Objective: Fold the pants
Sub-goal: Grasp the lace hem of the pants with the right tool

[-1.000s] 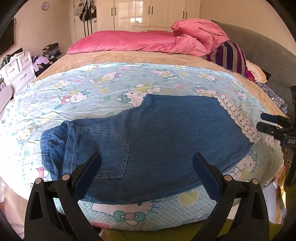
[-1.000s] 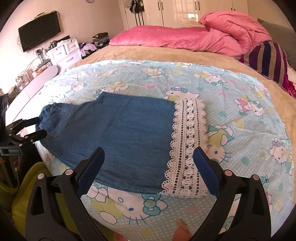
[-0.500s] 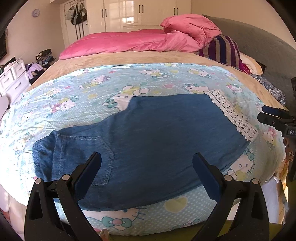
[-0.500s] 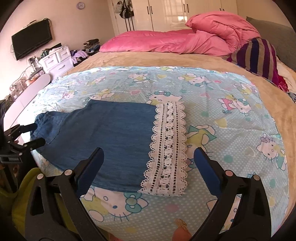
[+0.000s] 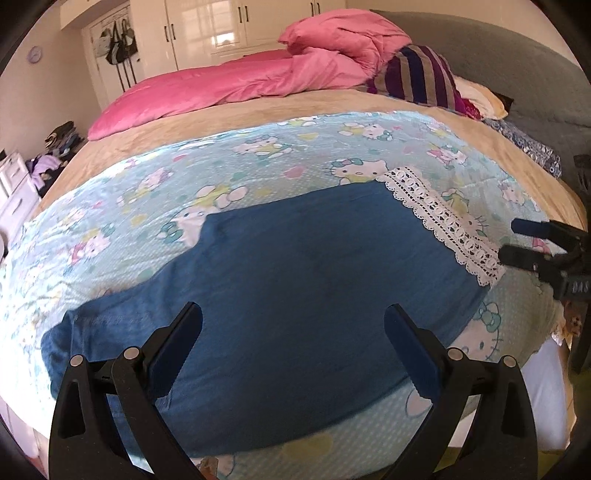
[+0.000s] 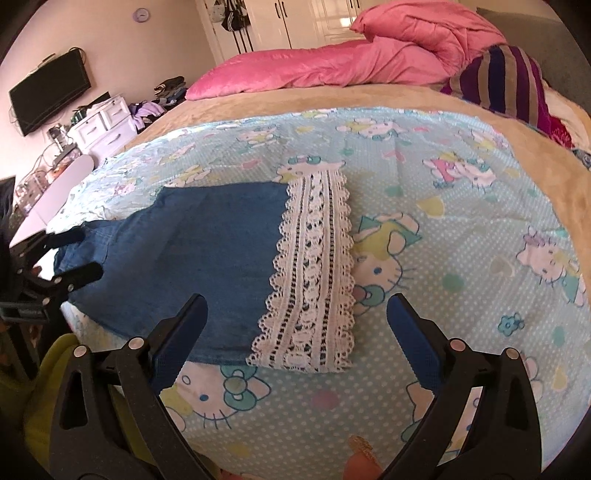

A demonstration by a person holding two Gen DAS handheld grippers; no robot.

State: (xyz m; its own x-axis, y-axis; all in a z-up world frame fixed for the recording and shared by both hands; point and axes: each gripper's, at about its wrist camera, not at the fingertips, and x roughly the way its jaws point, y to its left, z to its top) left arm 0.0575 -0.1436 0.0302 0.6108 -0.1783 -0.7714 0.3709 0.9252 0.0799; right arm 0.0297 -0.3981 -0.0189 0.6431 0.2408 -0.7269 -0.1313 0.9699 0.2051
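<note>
Both tongs gape empty: the left gripper [image 5: 293, 343] over the flat denim pants [image 5: 295, 295]; the right gripper [image 6: 295, 332] above their lace hem [image 6: 314, 273] on the cartoon-print sheet [image 6: 461, 221].

Soft daylight lit both views evenly, glare bounced off the glossy wardrobe doors [image 5: 221, 33], and fisheye distortion bent the slightly blurred, dark-vignetted edges.

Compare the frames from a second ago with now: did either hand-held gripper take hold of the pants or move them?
Neither took hold. Both views sit lower and farther back, so the left hand-held gripper and right hand-held gripper have pulled back from the bed, jaws open and empty. The denim pants lie flat on the cartoon sheet, lace hem unmoved.
</note>
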